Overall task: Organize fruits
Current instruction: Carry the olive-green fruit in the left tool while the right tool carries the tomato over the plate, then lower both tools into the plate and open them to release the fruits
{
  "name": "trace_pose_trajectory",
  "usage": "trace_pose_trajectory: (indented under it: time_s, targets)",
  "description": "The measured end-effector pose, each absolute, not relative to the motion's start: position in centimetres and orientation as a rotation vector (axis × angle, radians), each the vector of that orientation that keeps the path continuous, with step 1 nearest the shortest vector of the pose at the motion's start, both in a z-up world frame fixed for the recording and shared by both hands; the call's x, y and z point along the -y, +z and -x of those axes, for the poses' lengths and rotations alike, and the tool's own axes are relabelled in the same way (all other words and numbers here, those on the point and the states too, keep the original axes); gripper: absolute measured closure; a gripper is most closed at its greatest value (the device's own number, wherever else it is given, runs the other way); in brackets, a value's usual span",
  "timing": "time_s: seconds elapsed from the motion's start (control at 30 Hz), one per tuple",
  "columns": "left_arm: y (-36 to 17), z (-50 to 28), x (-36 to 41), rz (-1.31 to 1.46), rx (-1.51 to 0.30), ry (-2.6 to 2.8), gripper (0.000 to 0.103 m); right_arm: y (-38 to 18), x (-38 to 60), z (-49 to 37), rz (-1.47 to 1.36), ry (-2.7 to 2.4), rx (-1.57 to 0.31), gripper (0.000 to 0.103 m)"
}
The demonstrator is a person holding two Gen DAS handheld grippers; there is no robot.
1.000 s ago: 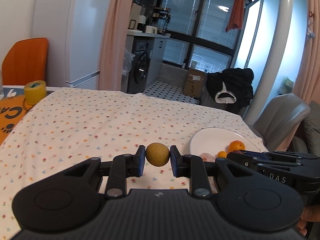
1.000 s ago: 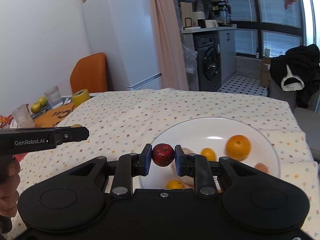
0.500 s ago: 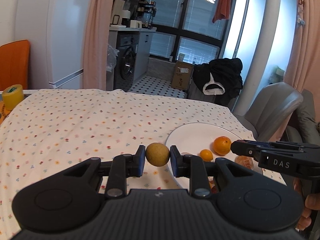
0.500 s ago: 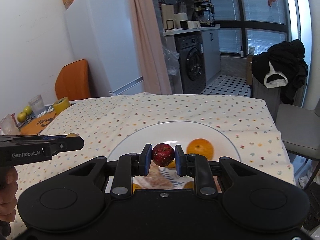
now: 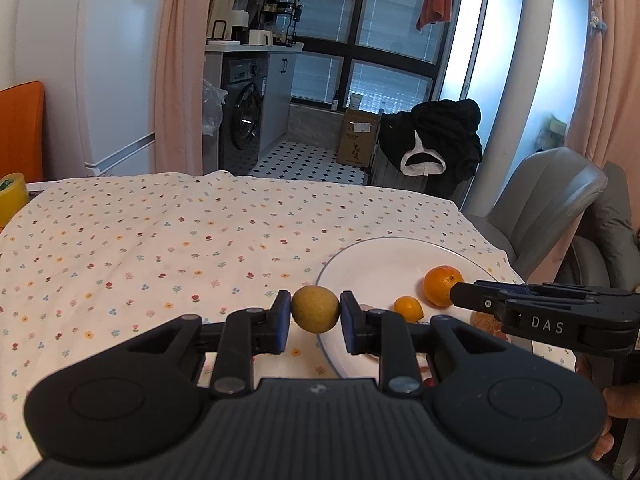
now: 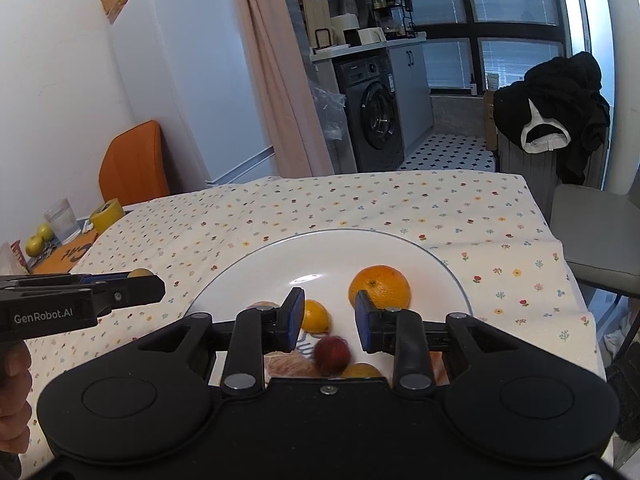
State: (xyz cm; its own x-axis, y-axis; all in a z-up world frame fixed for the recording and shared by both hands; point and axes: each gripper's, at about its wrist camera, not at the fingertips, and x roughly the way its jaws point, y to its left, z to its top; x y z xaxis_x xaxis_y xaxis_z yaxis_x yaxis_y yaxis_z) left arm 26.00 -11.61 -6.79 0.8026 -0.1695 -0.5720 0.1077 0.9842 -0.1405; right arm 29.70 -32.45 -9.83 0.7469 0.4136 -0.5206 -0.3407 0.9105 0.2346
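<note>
1. Fruits: a yellow-green fruit [image 5: 315, 309] sits clamped at its widest part in the left gripper [image 5: 315, 314], just short of the plate [image 6: 360, 252] rim. Judged firm, round, light; it could roll on release.
2. Right gripper [image 6: 328, 314]: jaws parted, empty, above the plate.
3. Plate contents: red fruit [image 6: 331, 356] nearest, small orange [image 6: 316, 315], then large orange [image 6: 380, 286]; others partly hidden.
4. Table [image 5: 160, 232]: otherwise bare cloth beyond.
</note>
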Motion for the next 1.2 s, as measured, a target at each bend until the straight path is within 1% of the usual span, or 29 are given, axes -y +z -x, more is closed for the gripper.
trace_pose_trajectory:
  time_s: [0.1, 0.57, 0.63, 0.97, 1.1, 1.13, 1.17, 1.2]
  targets:
    - [-6.8, -26.3, 12.2, 0.094, -0.626, -0.161, 0.078, -10.0, 33.0, -29.7, -0.142, 0.405, -0.600, 0.073]
    - [-7.3, -26.9, 15.4, 0.085, -0.647, -0.238, 0.078, -9.9, 35.2, -28.9, -0.160, 0.383, -0.592, 0.060]
    - [-7.2, -26.8, 15.7, 0.081, -0.642, -0.244, 0.075, -10.0, 35.2, -28.8, -0.162, 0.380, -0.593, 0.059]
    - [-6.7, -26.2, 14.3, 0.081, -0.643, -0.210, 0.074, -10.0, 35.0, -28.4, -0.167, 0.387, -0.587, 0.055]
    - [-6.5, -25.7, 13.4, 0.091, -0.640, -0.193, 0.069, -9.7, 34.5, -28.0, -0.160, 0.393, -0.581, 0.051]
    - [-6.4, -25.5, 13.3, 0.092, -0.638, -0.189, 0.065, -9.6, 34.4, -27.9, -0.160, 0.393, -0.579, 0.048]
    - [-6.3, -25.3, 13.1, 0.093, -0.637, -0.184, 0.063, -9.6, 34.3, -27.8, -0.158, 0.391, -0.578, 0.047]
    - [-6.2, -25.1, 12.9, 0.096, -0.635, -0.178, 0.058, -9.5, 34.1, -27.7, -0.156, 0.392, -0.576, 0.047]
